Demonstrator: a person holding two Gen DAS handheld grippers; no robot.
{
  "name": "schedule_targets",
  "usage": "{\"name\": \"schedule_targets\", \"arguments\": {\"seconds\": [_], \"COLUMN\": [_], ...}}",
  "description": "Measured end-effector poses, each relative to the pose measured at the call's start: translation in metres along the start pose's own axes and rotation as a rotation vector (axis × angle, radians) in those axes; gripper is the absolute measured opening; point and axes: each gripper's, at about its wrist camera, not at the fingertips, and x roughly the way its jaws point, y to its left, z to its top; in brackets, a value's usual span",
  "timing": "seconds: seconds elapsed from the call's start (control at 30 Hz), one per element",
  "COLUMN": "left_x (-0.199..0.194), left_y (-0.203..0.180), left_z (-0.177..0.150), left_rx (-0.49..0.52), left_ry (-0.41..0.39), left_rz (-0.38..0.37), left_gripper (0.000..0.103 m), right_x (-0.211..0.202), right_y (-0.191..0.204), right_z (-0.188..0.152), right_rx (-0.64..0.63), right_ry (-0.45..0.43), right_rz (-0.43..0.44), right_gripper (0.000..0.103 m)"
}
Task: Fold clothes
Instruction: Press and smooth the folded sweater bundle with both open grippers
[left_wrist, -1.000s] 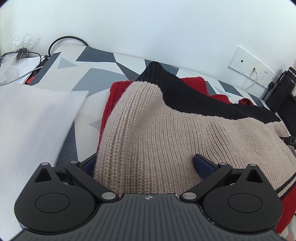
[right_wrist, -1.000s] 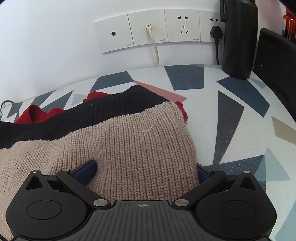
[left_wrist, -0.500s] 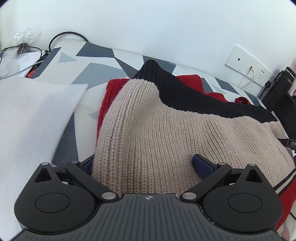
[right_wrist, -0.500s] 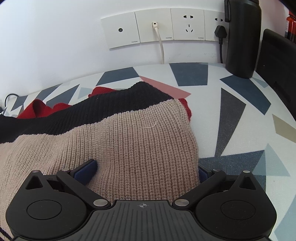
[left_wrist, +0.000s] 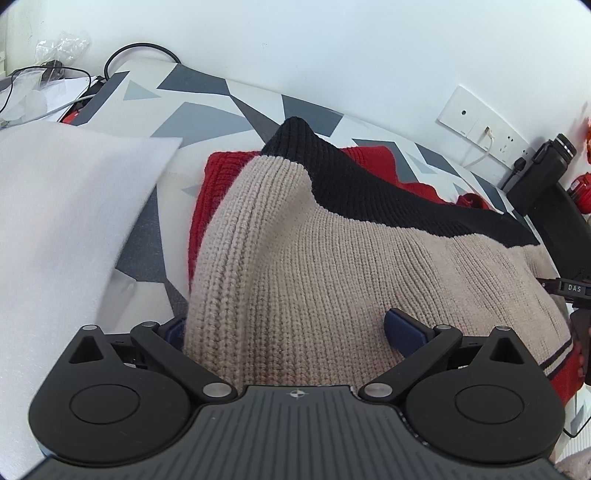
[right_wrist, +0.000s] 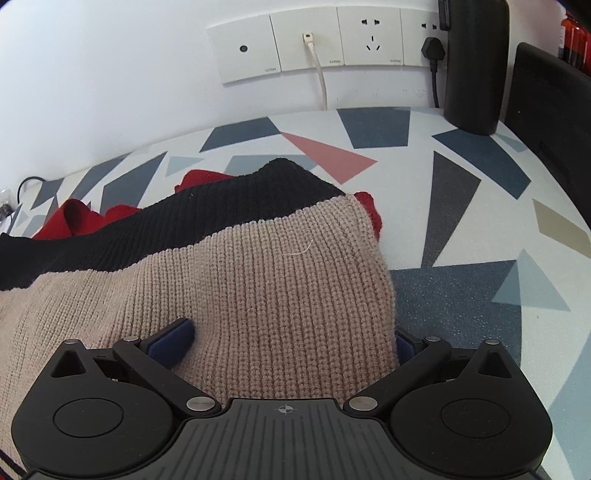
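Two blue pads of the left hand-held gripper (left_wrist: 290, 328) clamped on a beige fold of the knitted sweater (left_wrist: 332, 258), lifted over the patterned bench (left_wrist: 207, 114), with a white foam sheet (left_wrist: 62, 206) lying at left. Same sweater (right_wrist: 258, 280) pinched at its right edge by the right hand-held gripper (right_wrist: 291, 338), black band and red parts draped toward the wall sockets (right_wrist: 310, 44) and black bottle (right_wrist: 474, 66).
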Motion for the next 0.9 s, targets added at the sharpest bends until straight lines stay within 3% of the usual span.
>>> {"name": "schedule_targets", "arguments": {"seconds": [0.17, 0.47, 0.53, 0.67, 0.77, 0.9], "left_x": [-0.001, -0.005, -0.004, -0.011, -0.014, -0.012], "left_y": [0.001, 0.023, 0.022, 0.029, 0.041, 0.031], "left_z": [-0.004, -0.001, 0.006, 0.01, 0.003, -0.001], "left_rx": [-0.01, -0.1, -0.051, -0.04, -0.066, 0.006], "left_ry": [-0.027, -0.041, -0.001, 0.037, 0.06, 0.06], "left_rz": [0.001, -0.105, -0.088, 0.027, -0.03, 0.008], "left_gripper": [0.103, 0.103, 0.103, 0.103, 0.103, 0.103], "right_x": [0.002, -0.005, -0.006, -0.01, -0.024, -0.028], "right_y": [0.004, -0.013, -0.016, -0.02, -0.026, -0.038], "right_z": [0.004, -0.004, -0.003, 0.001, 0.0, 0.0], "right_rx": [0.023, 0.09, 0.1, 0.077, 0.08, 0.085], "right_ry": [0.039, -0.06, -0.067, -0.031, -0.067, -0.036], "right_rz": [-0.031, 0.048, 0.06, 0.09, 0.081, 0.086], "right_gripper": [0.102, 0.102, 0.102, 0.102, 0.101, 0.1]}}
